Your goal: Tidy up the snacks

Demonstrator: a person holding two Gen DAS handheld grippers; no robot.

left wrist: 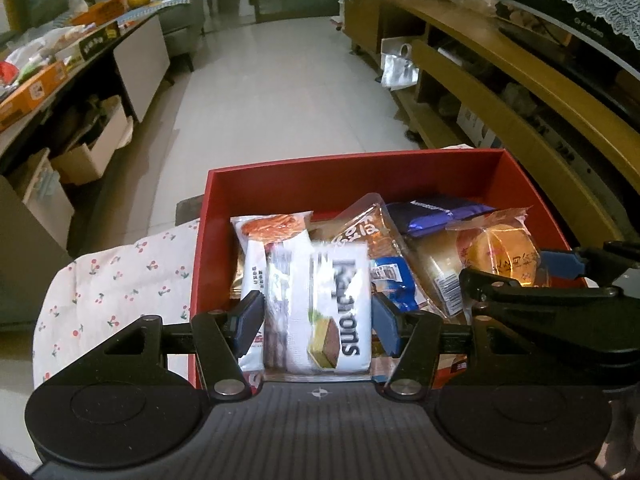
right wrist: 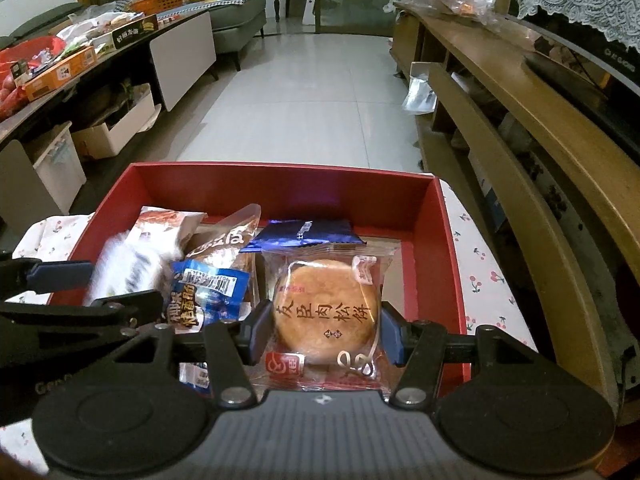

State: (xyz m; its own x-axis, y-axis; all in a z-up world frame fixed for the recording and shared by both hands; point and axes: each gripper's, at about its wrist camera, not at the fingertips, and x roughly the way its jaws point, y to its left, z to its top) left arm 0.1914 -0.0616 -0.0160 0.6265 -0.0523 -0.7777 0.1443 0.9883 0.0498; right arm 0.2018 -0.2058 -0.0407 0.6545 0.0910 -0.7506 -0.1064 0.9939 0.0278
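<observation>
A red box [left wrist: 352,176] holds several snack packs; it also shows in the right wrist view [right wrist: 280,188]. My left gripper [left wrist: 318,320] is shut on a white wafer pack [left wrist: 340,304] over the box's near left part. My right gripper [right wrist: 322,330] is shut on a round pastry in a clear wrapper [right wrist: 326,312] over the box's near right part. The pastry [left wrist: 502,254] and the right gripper [left wrist: 560,268] show at the right of the left wrist view. A dark blue pack [right wrist: 304,234] lies behind the pastry.
The box sits on a cherry-print cloth [left wrist: 116,280]. A long wooden shelf unit [right wrist: 520,128] runs along the right. A low table with boxes and fruit [right wrist: 80,60] stands at the left. Tiled floor [right wrist: 312,100] lies beyond the box.
</observation>
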